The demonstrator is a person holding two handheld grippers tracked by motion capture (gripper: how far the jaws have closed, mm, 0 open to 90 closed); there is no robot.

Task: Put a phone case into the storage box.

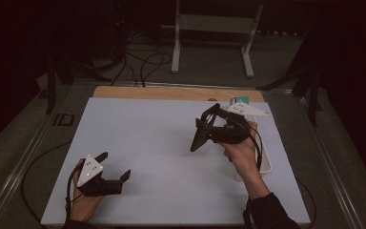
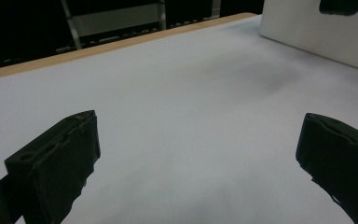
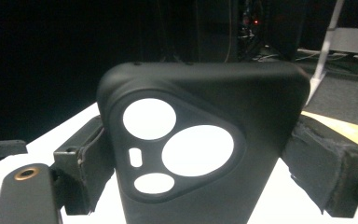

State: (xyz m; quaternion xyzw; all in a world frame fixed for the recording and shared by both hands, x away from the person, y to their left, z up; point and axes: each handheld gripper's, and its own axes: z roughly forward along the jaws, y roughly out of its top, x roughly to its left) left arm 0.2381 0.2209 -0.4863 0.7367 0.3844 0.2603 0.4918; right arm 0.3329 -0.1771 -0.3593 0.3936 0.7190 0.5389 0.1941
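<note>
A black phone case [image 1: 197, 138] with a three-cornered camera cut-out hangs tilted above the right half of the white table [image 1: 157, 143]. My right gripper [image 1: 208, 125] is shut on it. In the right gripper view the case [image 3: 247, 98] stands upright between the two jaws, its sides pressed by the pads [image 3: 81, 158], and my right gripper [image 3: 196, 154] clamps it at mid-height. My left gripper [image 1: 115, 164] rests low at the table's front left, open. Between its wide-apart jaws in the left gripper view there is only bare white tabletop, with my left gripper [image 2: 198, 144] holding nothing.
A white box [image 1: 266, 163] stands at the table's right edge, under the right forearm; its wall [image 2: 317, 32] shows far off in the left gripper view. A small teal object [image 1: 243, 99] lies at the back right. A wooden strip [image 1: 171, 92] borders the far edge.
</note>
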